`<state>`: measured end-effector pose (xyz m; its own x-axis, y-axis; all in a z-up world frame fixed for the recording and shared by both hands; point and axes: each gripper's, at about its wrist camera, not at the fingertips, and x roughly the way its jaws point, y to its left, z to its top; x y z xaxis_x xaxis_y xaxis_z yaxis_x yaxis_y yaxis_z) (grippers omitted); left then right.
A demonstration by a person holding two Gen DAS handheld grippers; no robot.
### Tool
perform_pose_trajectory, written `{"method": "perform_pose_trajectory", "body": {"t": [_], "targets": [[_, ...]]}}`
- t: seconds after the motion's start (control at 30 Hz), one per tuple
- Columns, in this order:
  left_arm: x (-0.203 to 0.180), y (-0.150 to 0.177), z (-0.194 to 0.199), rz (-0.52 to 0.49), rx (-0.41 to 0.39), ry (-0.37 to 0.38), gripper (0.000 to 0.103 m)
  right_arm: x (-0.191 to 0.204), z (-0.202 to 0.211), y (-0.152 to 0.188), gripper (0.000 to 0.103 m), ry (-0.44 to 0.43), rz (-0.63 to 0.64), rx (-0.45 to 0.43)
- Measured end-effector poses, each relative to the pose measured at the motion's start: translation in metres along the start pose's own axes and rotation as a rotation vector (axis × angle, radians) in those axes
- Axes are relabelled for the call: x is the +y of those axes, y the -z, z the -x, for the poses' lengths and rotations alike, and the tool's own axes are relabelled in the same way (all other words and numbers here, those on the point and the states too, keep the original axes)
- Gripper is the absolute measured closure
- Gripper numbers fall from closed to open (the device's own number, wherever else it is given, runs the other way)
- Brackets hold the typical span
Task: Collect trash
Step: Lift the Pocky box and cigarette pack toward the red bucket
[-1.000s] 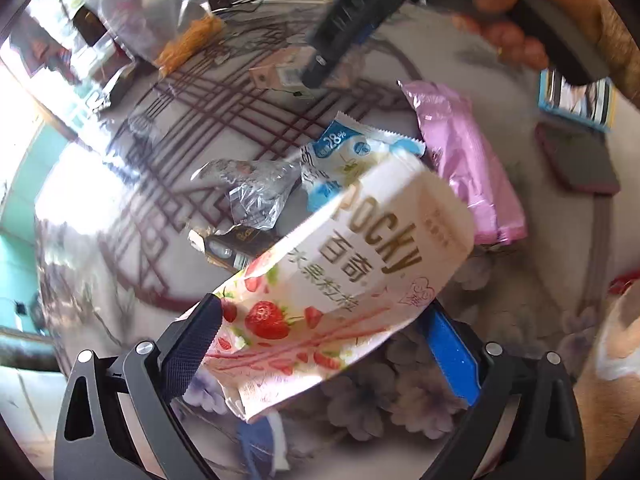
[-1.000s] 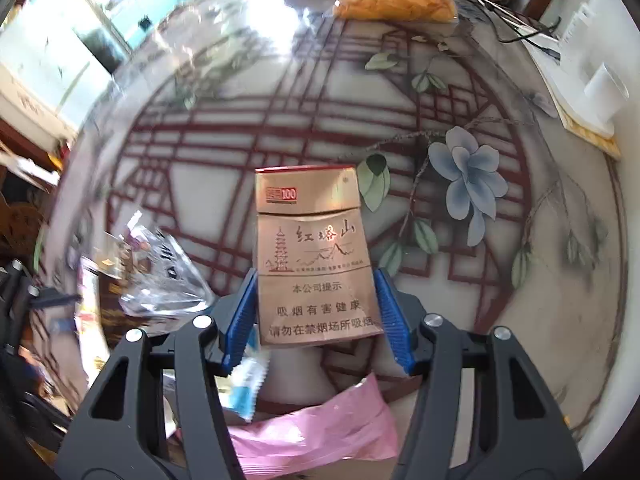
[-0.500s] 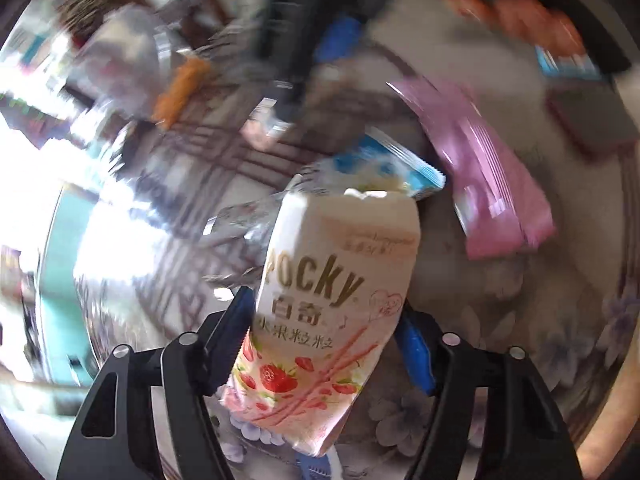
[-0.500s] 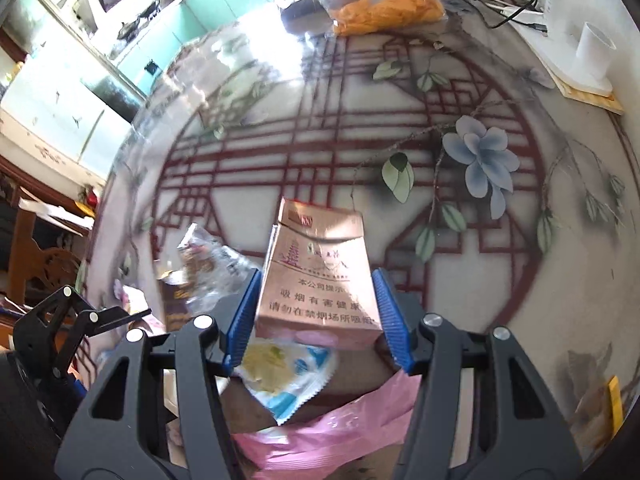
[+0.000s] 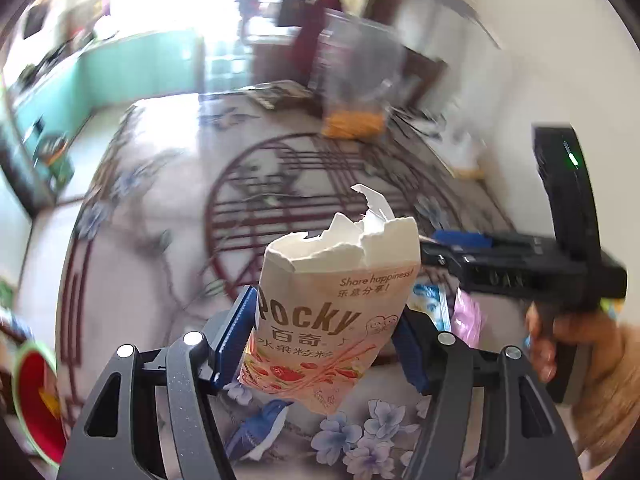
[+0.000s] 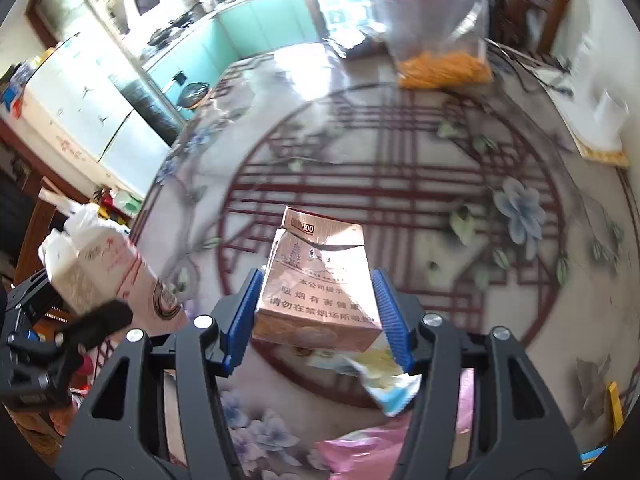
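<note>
A torn-open white Pocky box [image 5: 332, 308] with strawberry print stands upright between the blue pads of my left gripper [image 5: 326, 320]. The jaws are still closing and press on its sides, holding it above the table. In the right wrist view my right gripper [image 6: 318, 312] is shut on a brown cigarette pack [image 6: 320, 280], also lifted off the table. The Pocky box [image 6: 108, 268] shows at the left of that view. Below the pack lie a blue-and-white wrapper [image 6: 388, 384] and a pink wrapper [image 6: 360, 448].
The round glass table [image 6: 400, 160] has a dark red lattice and flower pattern. A clear bag of orange snacks [image 6: 440, 68] stands at its far edge, a white cup [image 6: 608, 120] at the right. A red bowl with a green rim [image 5: 36, 392] sits low left. A hand [image 5: 560, 344] grips the right tool.
Both grippers have risen from the table with their items. The left one rolled, turning the Pocky box from slanted to upright, and its jaws narrowed onto the box. The wrappers stayed on the table.
</note>
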<state>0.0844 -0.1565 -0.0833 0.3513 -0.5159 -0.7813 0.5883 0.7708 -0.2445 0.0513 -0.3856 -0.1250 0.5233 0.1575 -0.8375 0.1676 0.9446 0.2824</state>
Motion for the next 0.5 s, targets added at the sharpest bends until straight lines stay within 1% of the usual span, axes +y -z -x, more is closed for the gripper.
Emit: {"method": "perform_pose_trajectory", "body": {"t": [0.1,0.2,0.27,0.5], "targets": [[0.019,0.008,0.007,0.080,-0.008,-0.015,0.042,0.023,0.002,-0.002,0.048,-0.004,0.050,-0.007],[0.038,0.017,0.010,0.155,-0.009,-0.015,0.042,0.044,0.001,-0.002,0.048,-0.011,0.094,-0.008],[0.051,0.021,0.010,0.188,-0.010,-0.016,0.042,0.055,0.000,-0.001,0.048,-0.012,0.116,-0.008],[0.075,0.032,0.016,0.236,-0.013,-0.036,0.042,0.086,-0.002,0.002,0.048,-0.009,0.174,-0.006]]}}
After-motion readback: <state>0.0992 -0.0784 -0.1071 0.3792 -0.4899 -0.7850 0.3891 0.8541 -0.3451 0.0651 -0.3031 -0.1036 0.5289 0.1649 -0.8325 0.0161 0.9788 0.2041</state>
